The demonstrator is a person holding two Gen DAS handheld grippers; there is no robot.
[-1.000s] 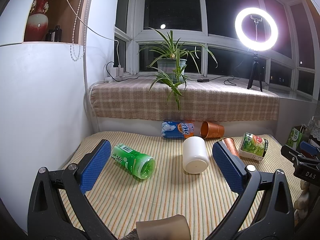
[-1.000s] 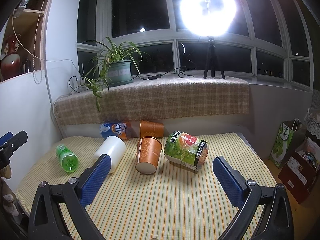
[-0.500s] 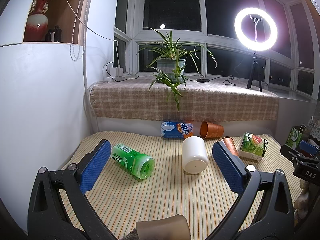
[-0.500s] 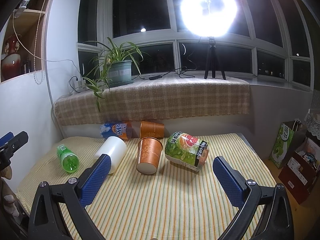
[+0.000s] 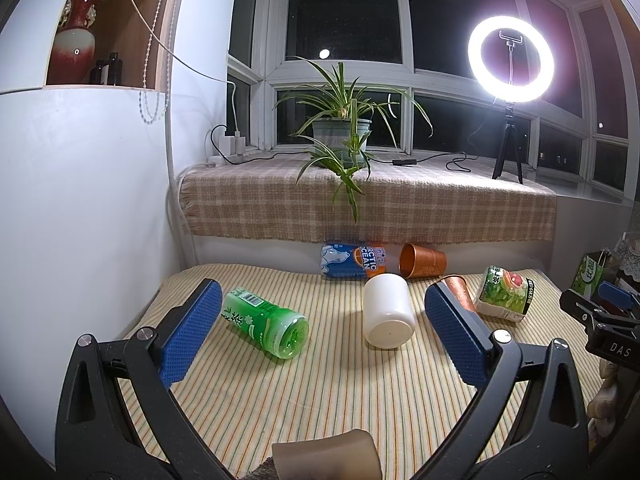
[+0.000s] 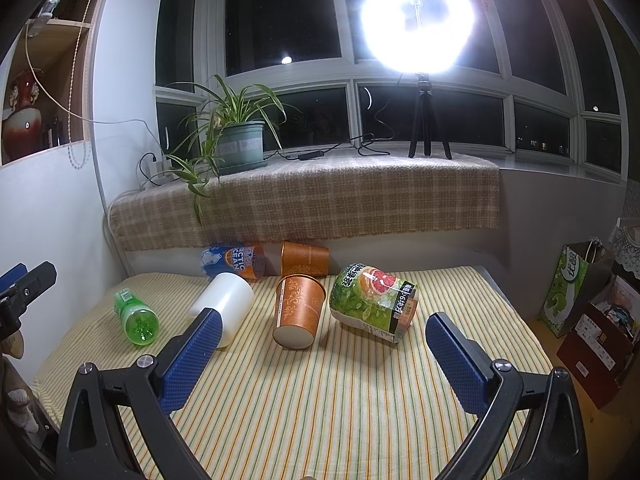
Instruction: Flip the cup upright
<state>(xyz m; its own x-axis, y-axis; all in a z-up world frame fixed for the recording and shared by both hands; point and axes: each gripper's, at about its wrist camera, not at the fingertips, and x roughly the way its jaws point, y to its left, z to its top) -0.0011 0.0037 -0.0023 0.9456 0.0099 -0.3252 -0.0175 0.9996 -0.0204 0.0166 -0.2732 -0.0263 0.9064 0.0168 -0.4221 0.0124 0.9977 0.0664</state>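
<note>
Several cups lie on their sides on the striped mat point(image 6: 320, 400). A white cup point(image 5: 387, 315) point(image 6: 224, 306) lies with its base toward the left wrist camera. An orange paper cup point(image 6: 298, 311) lies base toward the right wrist camera; in the left wrist view point(image 5: 456, 286) the right finger partly hides it. A second orange cup point(image 5: 422, 260) point(image 6: 304, 258) lies at the back. My left gripper point(image 5: 320, 332) is open and empty, short of the white cup. My right gripper point(image 6: 320, 348) is open and empty, just short of the orange cup.
A green bottle point(image 5: 266, 322) point(image 6: 136, 316), a blue Arctic Ocean bottle point(image 5: 352, 261) point(image 6: 232, 261) and a green label-wrapped container point(image 6: 374, 302) point(image 5: 504, 294) also lie on the mat. A checked-cloth ledge point(image 6: 320, 200) with a plant and ring light stands behind. A wall is at left, bags at right.
Almost nothing: both views have shifted very slightly, and both grippers stay open and empty. No object has moved.
</note>
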